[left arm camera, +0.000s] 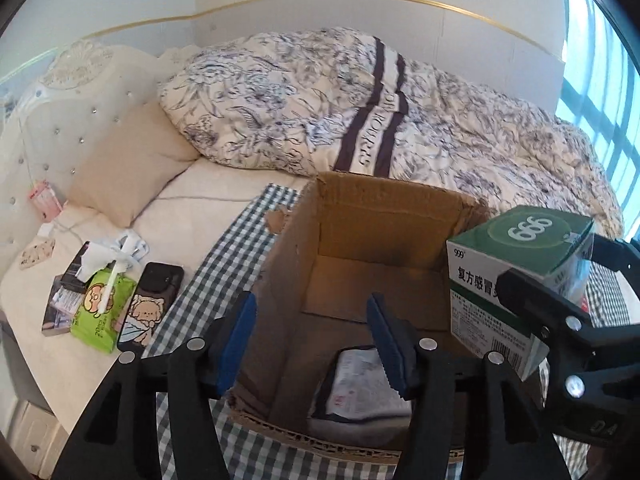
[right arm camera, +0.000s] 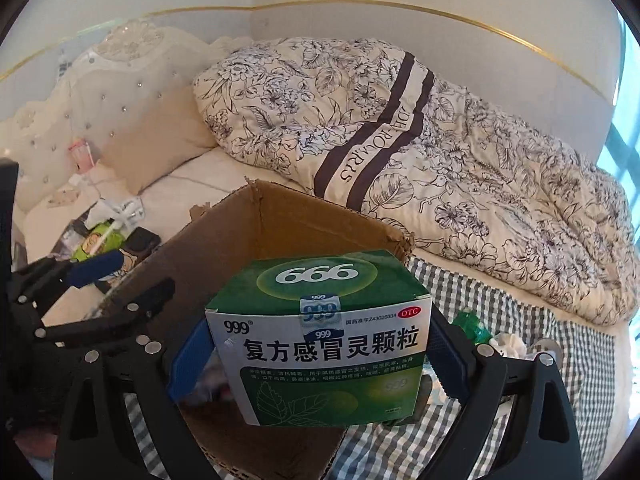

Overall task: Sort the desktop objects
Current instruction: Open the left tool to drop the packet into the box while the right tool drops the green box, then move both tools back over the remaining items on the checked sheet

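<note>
Medicine box (right arm camera: pixel 320 336) is clamped between the right gripper (right arm camera: pixel 318 354) pads just above the cardboard box (left arm camera: pixel 380 240), presumably for dropping in; the left gripper (left arm camera: pixel 316 340) is held spread, empty, over a packet (left arm camera: pixel 360 384) inside.

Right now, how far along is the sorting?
Done: one white packet lies in the cardboard box, under the open left claw. In hand: the right claw grips the green medicine box. Left: tissue pack and phone on the bed.
</note>
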Demonstrator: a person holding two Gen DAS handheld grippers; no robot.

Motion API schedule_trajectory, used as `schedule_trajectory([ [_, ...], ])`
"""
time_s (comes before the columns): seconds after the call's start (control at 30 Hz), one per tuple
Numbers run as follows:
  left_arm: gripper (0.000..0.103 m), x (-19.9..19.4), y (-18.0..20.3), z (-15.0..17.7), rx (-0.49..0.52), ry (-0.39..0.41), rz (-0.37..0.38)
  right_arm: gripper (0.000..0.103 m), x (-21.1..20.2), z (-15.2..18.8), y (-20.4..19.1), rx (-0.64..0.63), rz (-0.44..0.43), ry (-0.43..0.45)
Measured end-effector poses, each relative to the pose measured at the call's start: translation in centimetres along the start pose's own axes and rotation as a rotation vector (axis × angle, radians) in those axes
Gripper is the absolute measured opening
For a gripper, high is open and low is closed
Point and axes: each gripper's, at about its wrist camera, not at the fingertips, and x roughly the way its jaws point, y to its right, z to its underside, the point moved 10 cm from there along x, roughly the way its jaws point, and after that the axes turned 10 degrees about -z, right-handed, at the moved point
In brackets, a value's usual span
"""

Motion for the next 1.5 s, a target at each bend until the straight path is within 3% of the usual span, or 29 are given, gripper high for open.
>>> schedule_trajectory([
  [0.3, 0.06, -0.9, -2.0, -0.8, -0.045, 0.011, -0.001, 0.094, 1.0, 0.4, -1.9, -0.021, -0.072, -0.027],
  [0.6, 0.06, -3.7, -2.3, -2.5, -0.067, 0.06, 0.002, 0.095, -1.3, -0.6, -1.5, -0.015, -0.042, 0.03],
  [0.7, 0.062, -5.1, -2.6, -3.1, -0.083, 0.08, 0.006, 0.102, -2.2, -1.1, -1.7, -0.012, -0.057, 0.053],
  [0.83, 0.065, -6.6, -3.0, -3.8, -0.089, 0.105, 0.004, 0.103, -2.8, -1.5, -2.0, -0.024, -0.058, 0.06],
  [1.1, 0.065, -9.5, -2.0, -5.0, -0.084, 0.144, 0.016, 0.103, -6.6, -2.7, -1.1, -0.014, -0.04, 0.135],
  [1.5, 0.069, -15.5, 3.4, -6.2, -0.04, 0.224, 0.084, 0.103, -15.3, -3.4, 4.8, 0.061, 0.052, 0.249],
])
